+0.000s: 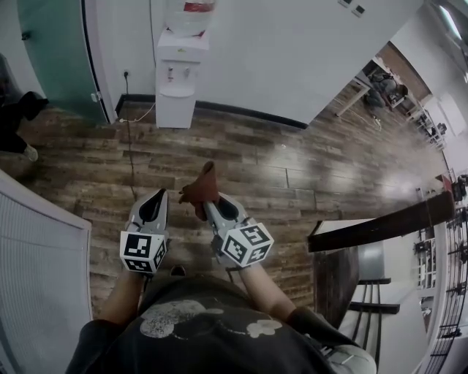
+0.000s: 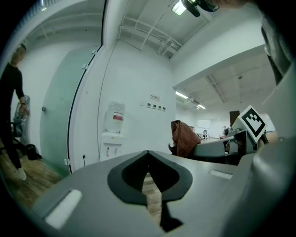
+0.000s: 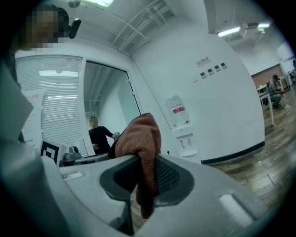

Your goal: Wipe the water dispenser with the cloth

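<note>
- The water dispenser (image 1: 178, 88) stands against the white wall (image 1: 292, 58), with a water bottle (image 1: 191, 14) on top.
- The right gripper (image 1: 208, 200) clamps a brown cloth (image 1: 201, 187), with bare wooden floor (image 1: 263, 172) ahead.
- The left gripper (image 1: 156, 199) has its jaws together and holds nothing.

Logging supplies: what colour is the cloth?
Reddish-brown cloth, clearest in the right gripper view.

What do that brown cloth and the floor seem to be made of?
The cloth looks like soft, matte terry or microfibre: it has a fuzzy nap and limp folds. The floor looks like wood-pattern planks, perhaps laminate or vinyl: it shows grain, plank seams and a shiny glare patch.
</note>
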A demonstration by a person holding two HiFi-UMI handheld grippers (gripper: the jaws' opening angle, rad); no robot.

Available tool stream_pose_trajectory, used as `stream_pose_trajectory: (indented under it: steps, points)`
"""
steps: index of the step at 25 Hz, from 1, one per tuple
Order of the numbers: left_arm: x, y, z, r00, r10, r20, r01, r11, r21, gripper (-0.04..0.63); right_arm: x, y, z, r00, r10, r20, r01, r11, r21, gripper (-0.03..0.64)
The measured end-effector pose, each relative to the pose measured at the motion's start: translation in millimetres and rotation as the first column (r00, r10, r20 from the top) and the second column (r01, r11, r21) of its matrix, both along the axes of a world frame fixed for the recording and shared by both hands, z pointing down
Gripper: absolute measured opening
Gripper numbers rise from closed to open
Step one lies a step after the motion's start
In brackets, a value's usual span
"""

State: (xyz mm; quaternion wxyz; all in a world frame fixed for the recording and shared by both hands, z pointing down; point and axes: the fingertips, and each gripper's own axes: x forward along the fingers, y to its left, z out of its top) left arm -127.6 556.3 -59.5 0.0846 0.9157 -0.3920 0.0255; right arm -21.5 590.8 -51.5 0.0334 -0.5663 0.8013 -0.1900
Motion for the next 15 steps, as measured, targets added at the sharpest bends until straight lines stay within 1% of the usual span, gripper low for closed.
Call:
stream_pose_trajectory:
  steps: [3,6,8,11,15]
  points:
    - [-11.8,-9.1,6.2,1.000,-0.014,0.007,0.014,1.000,-0.017,0.018,-3.2,-5.5,9.7,1.000,0.025,0.002,-0.025,0.999,-0.040,0.058]
    - [-17.1,-16.9,14.0,1.000,-0.009,0.016,0.010,1.000,-0.020,0.018,-0.4,-10.7,21.6,0.998,0.057,0.015,-0.056,0.996,-0.071,0.060]
    - [-18.4,-22.0,20.5,1.000,-0.009,0.015,0.009,0.999,-0.035,0.018,1.0,-14.2,30.3,0.998,0.064,0.014,-0.063,0.994,-0.094,0.060]
    - [-12.8,-29.1,30.0,1.000,0.006,0.014,-0.005,0.998,-0.066,0.018,4.2,-23.1,37.8,0.999,0.053,0.005,-0.052,0.993,-0.109,0.060]
    - [-0.3,-55.0,36.6,0.999,0.010,0.032,-0.008,0.998,-0.067,0.018,16.6,-59.1,49.9,0.999,0.044,0.026,-0.041,0.992,-0.116,0.060]
